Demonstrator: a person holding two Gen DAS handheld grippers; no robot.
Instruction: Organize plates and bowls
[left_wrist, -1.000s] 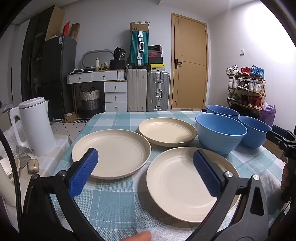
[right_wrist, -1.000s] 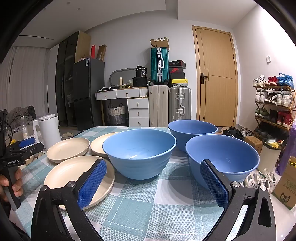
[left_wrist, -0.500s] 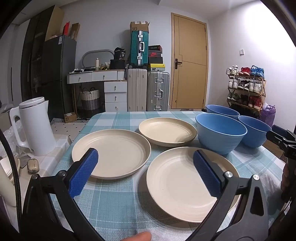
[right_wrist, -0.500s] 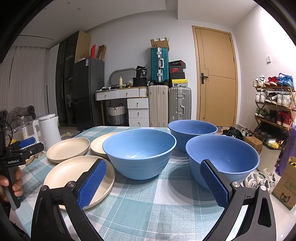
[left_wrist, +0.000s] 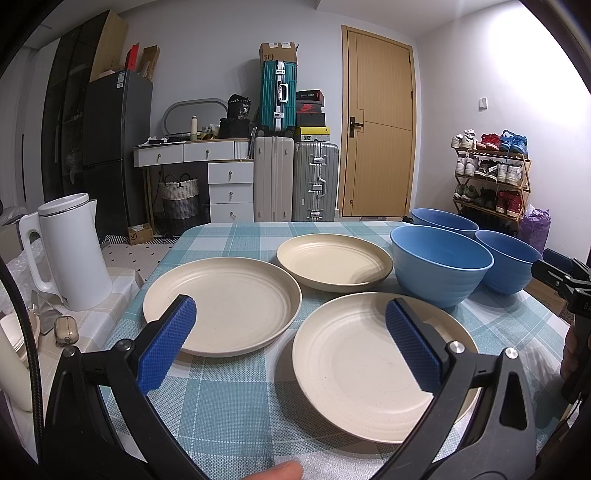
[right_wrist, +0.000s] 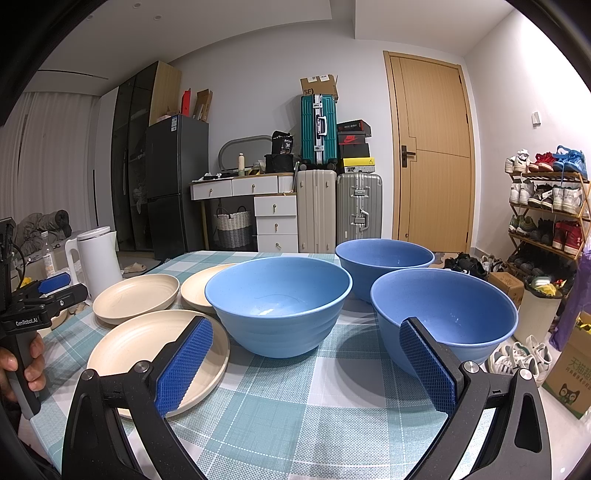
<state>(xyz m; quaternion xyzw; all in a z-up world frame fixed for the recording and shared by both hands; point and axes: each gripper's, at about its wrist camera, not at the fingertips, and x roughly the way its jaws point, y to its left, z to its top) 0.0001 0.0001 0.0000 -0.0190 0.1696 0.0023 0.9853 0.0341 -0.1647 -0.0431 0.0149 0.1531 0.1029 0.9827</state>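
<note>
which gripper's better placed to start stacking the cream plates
Left, probably. The left gripper is open and hangs over the near plate, with the other two plates just ahead. The right gripper, also open, faces the blue bowls instead.

Three plates on the tabletop (left_wrist: 236, 413) before me, nearest plate (left_wrist: 369, 369) ahead of my left fingers, second plate (left_wrist: 221, 302) to its left, third plate (left_wrist: 334, 260) behind, three bowls to their right, middle bowl (right_wrist: 277, 299), near bowl (right_wrist: 447, 314) right of it, far bowl (right_wrist: 384, 254) behind, kettle (left_wrist: 70, 251) off the left edge.
</note>
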